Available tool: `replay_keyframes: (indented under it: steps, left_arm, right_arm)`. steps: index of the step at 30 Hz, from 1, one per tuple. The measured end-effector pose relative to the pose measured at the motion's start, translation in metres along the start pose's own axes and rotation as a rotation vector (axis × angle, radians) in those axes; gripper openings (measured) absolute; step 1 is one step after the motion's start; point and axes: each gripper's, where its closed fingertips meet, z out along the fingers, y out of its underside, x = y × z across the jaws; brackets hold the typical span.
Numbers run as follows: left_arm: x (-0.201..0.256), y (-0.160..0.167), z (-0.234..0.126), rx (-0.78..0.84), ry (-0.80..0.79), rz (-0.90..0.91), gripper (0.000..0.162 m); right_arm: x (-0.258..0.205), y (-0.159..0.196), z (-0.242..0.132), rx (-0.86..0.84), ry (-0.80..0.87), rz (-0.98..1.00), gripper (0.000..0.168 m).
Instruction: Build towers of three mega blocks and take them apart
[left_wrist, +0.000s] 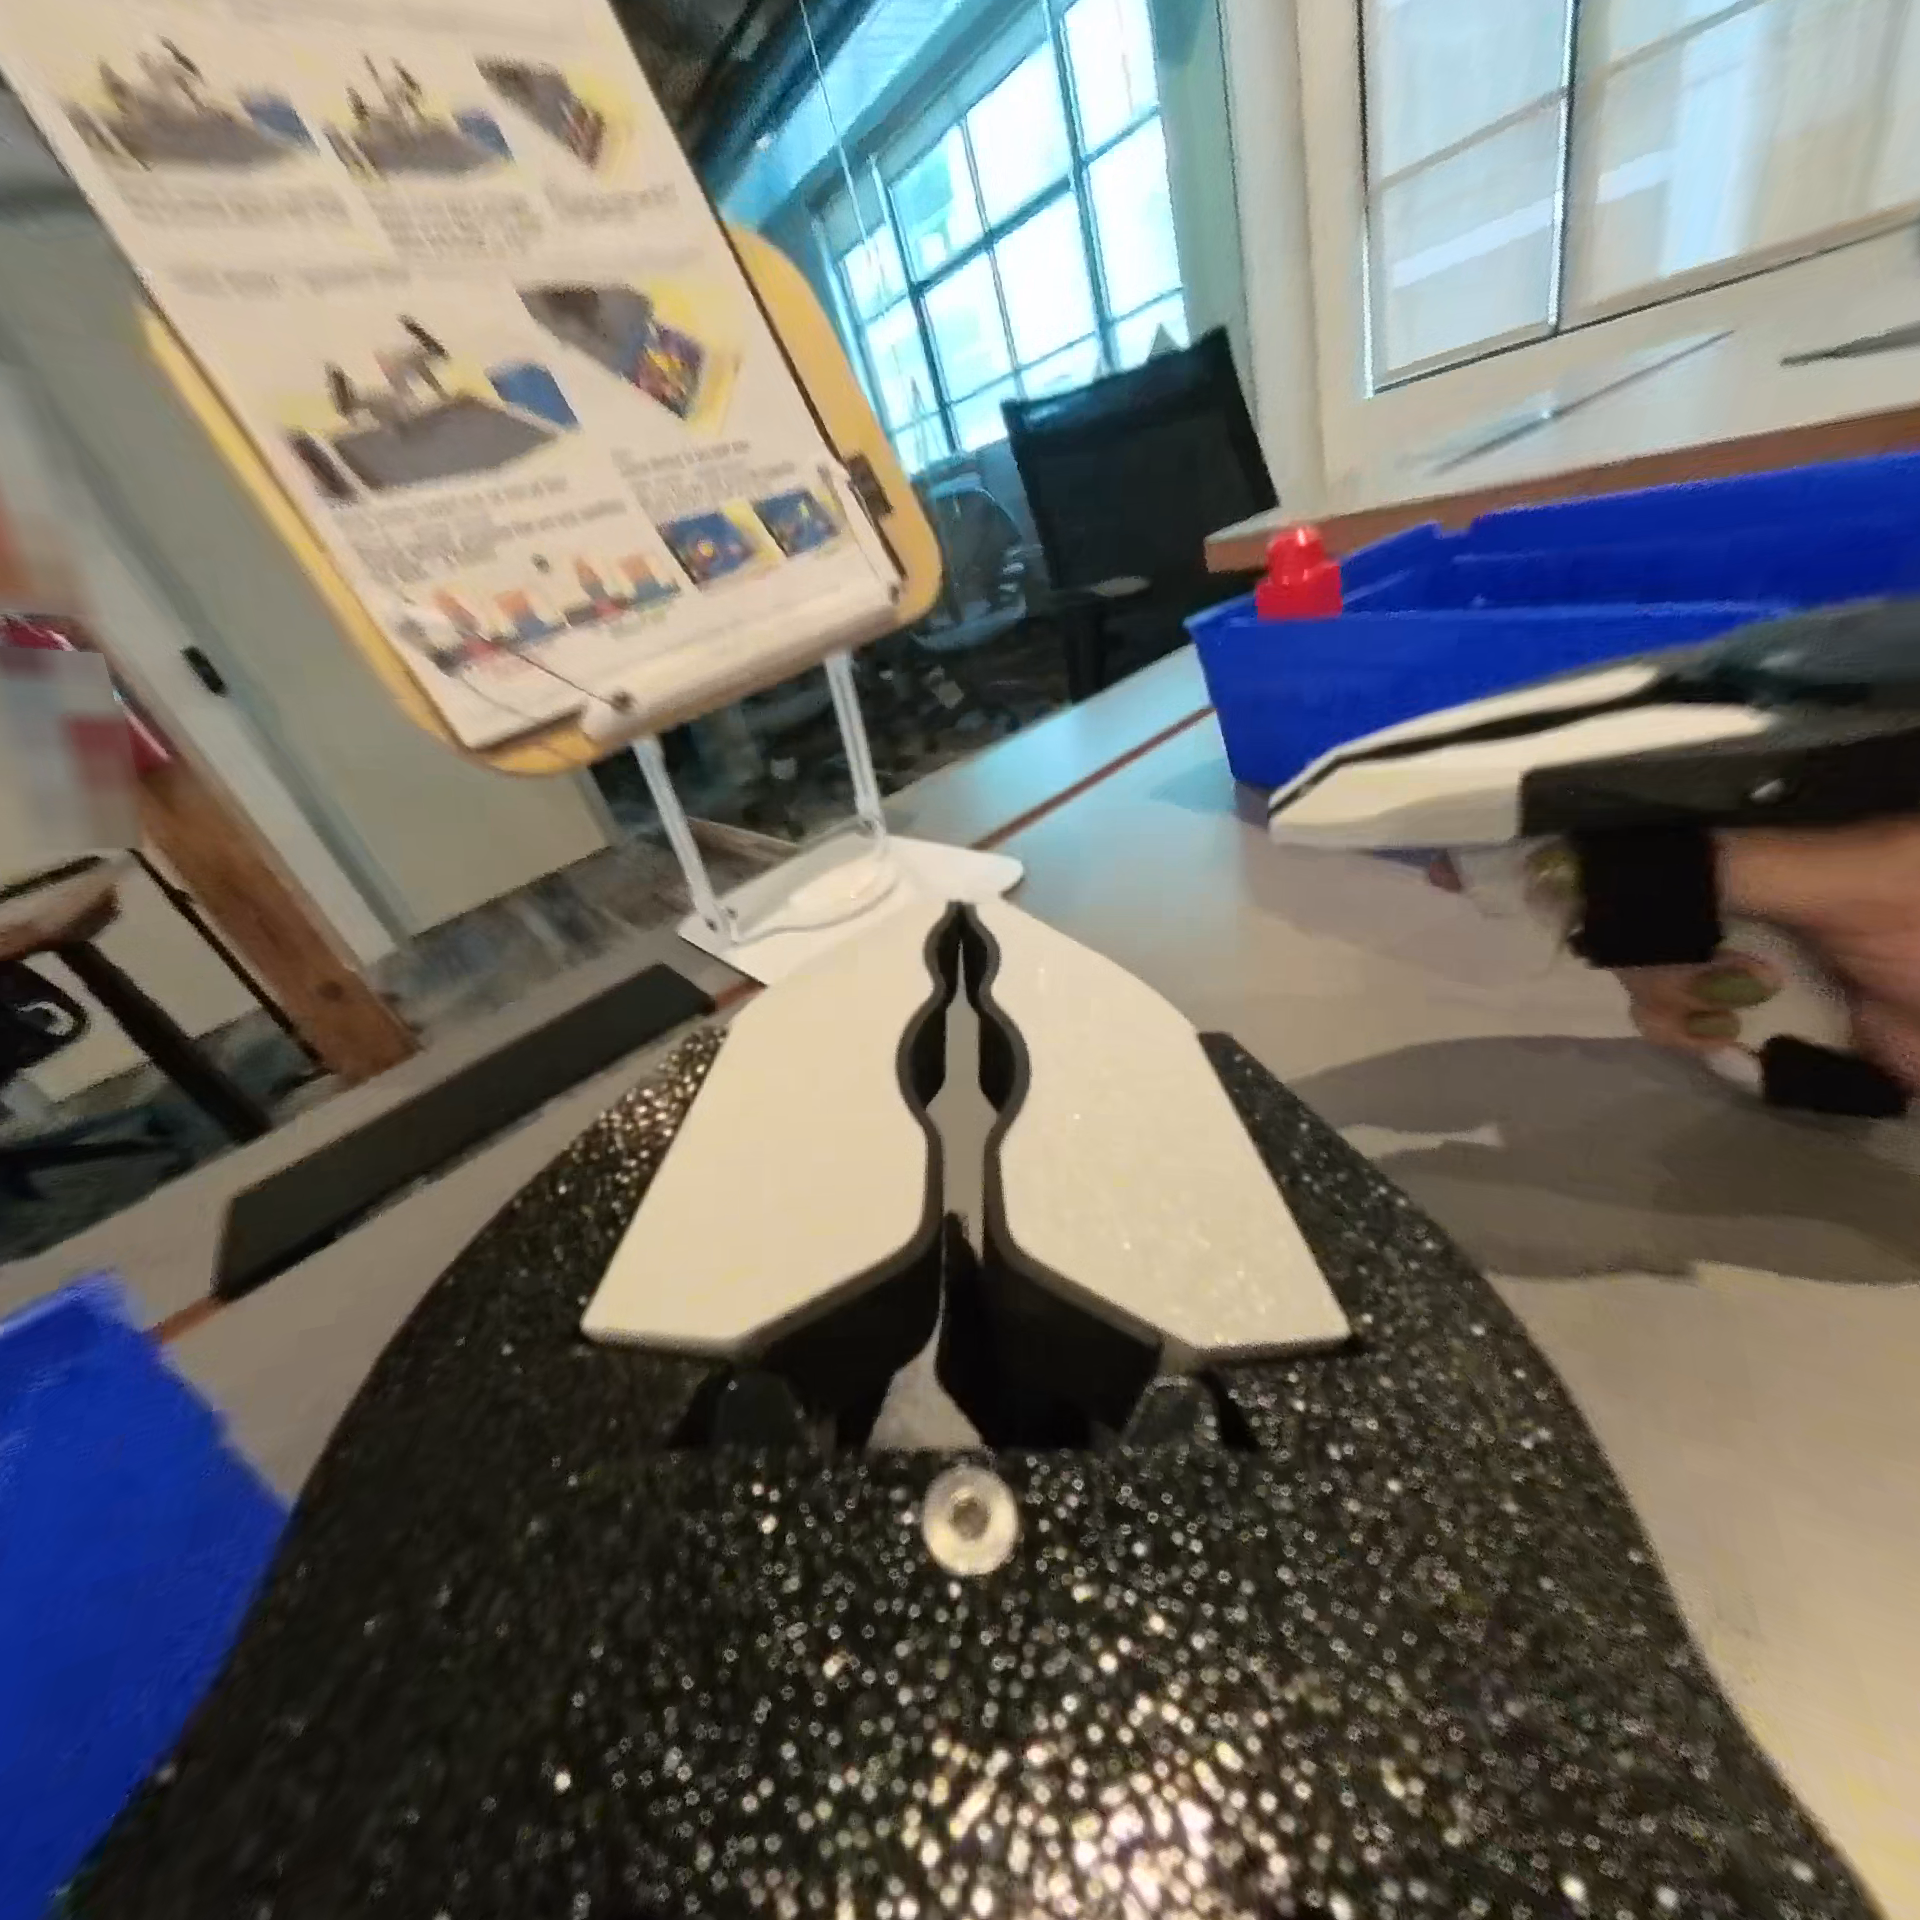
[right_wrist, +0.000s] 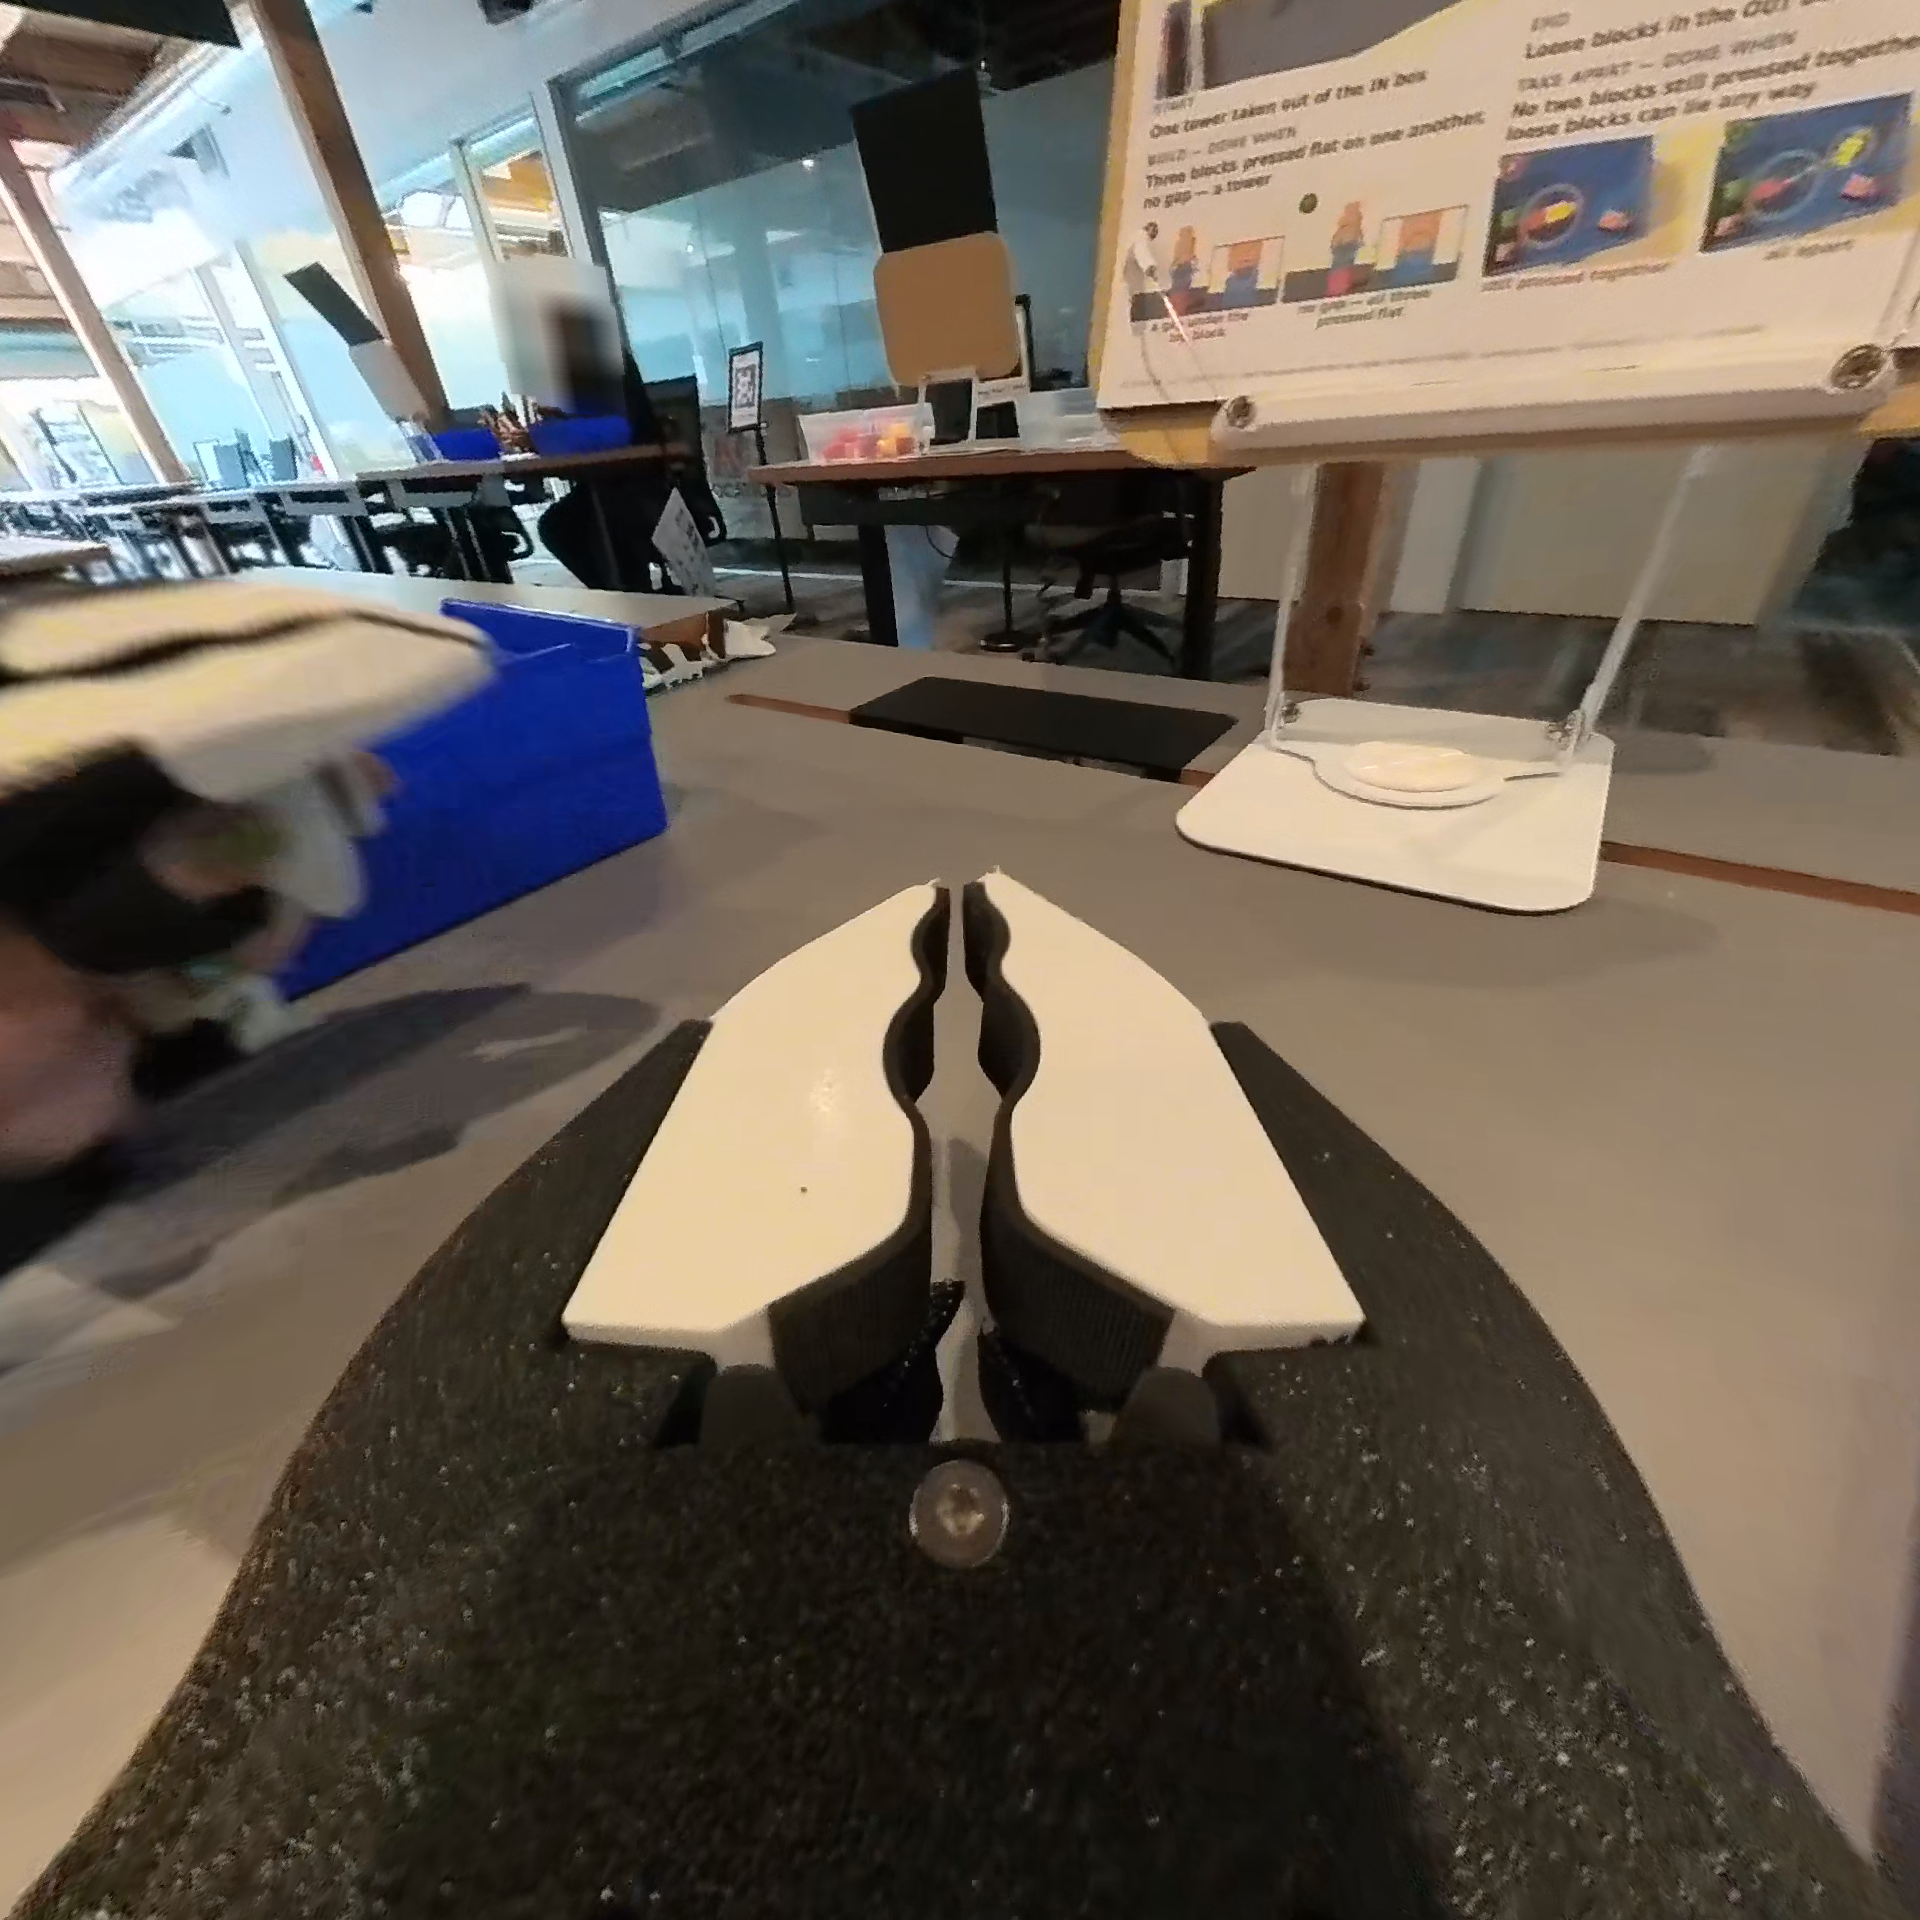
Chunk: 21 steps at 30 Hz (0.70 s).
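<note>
My left gripper (left_wrist: 963, 920) is shut and empty, held over the grey table (left_wrist: 1558, 1403). My right gripper (right_wrist: 958, 891) is also shut and empty above the table. A red mega block (left_wrist: 1299, 577) stands in a blue bin (left_wrist: 1455, 665) at the right in the left wrist view. The right gripper also shows there (left_wrist: 1288, 810), in front of that bin, held by a hand. The left gripper shows blurred at the left of the right wrist view (right_wrist: 260, 675), in front of a second blue bin (right_wrist: 499, 790). No other blocks are visible on the table.
An instruction board on a white stand (right_wrist: 1403, 821) sits at the table's far side; it also shows in the left wrist view (left_wrist: 852, 904). A black pad (right_wrist: 1039, 722) lies beside it. A blue bin corner (left_wrist: 104, 1558) is at lower left. Desks and chairs stand beyond. My right fingertips sit around 12 cm from my left ones.
</note>
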Motion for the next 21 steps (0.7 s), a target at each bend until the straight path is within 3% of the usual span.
replay_keyframes:
  steps: [4,7,12,16,21]
  left_arm:
    - [-0.040,-0.038,-0.067,-0.015,-0.222,0.002,0.000]
    - [-0.105,-0.033,-0.127,-0.177,-0.493,0.063,0.001]
    - [-0.195,0.038,-0.212,-0.726,-0.789,0.113,0.055]
    - [-0.206,0.090,-0.224,-0.898,-0.736,-0.136,0.081]
    - [-0.202,0.122,-0.221,-0.944,-0.645,-0.382,0.074]
  right_arm:
    - [0.002,-0.001,0.000,0.004,0.011,-0.017,0.002]
    - [-0.001,0.000,0.001,-0.002,0.001,-0.018,0.002]
    - [-0.005,0.003,0.003,-0.018,-0.005,-0.057,0.002]
    - [-0.007,0.005,0.004,-0.023,-0.008,-0.081,0.002]
    - [-0.008,0.005,0.004,-0.025,-0.015,-0.073,0.002]
